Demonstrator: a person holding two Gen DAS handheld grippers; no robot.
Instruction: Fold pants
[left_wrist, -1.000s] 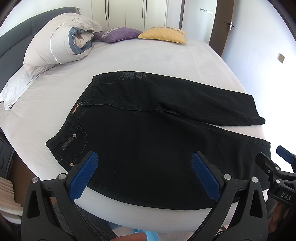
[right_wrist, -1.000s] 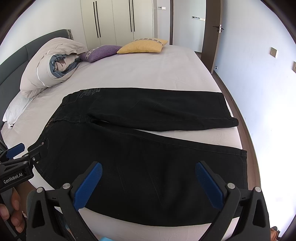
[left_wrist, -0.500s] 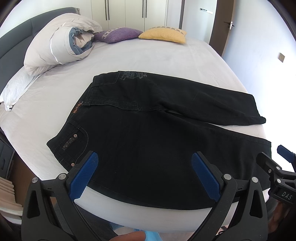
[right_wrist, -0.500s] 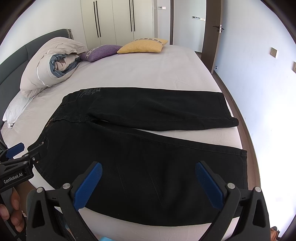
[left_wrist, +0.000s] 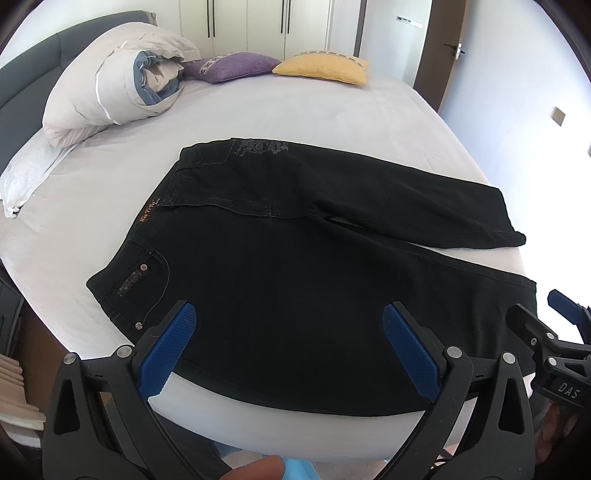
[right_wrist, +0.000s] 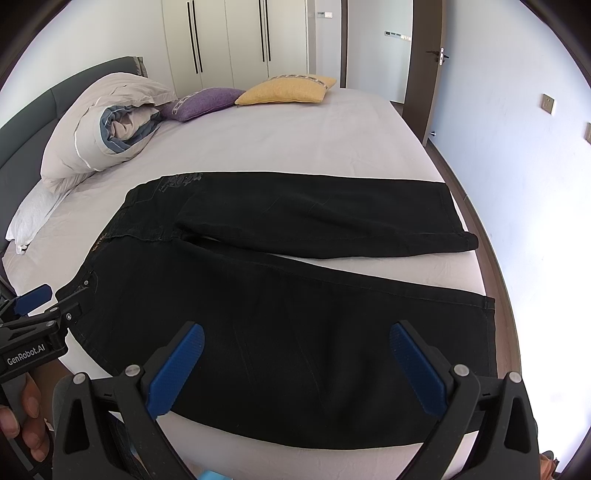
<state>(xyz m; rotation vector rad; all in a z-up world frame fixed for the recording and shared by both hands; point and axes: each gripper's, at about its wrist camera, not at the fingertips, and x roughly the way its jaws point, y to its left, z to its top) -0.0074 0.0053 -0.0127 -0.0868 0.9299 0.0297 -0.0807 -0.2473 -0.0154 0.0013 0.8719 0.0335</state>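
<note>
Both the left gripper (left_wrist: 290, 345) and the right gripper (right_wrist: 297, 363) are held level side by side, jaws spread wide with nothing between their blue pads (left_wrist: 168, 350).

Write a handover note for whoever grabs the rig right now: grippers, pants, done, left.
Left gripper: open, holding nothing, above the near edge of the pants, toward the waist.
Right gripper: open, holding nothing, above the near leg, toward the hem.
Pants: black, spread flat on the bed, waistband to the left, legs pointing right and splayed apart with sheet showing between them. Far leg lies flat.
Done: pants laid out; no fold yet.
Left: probably bring one leg over the other, then fold lengthwise.
</note>
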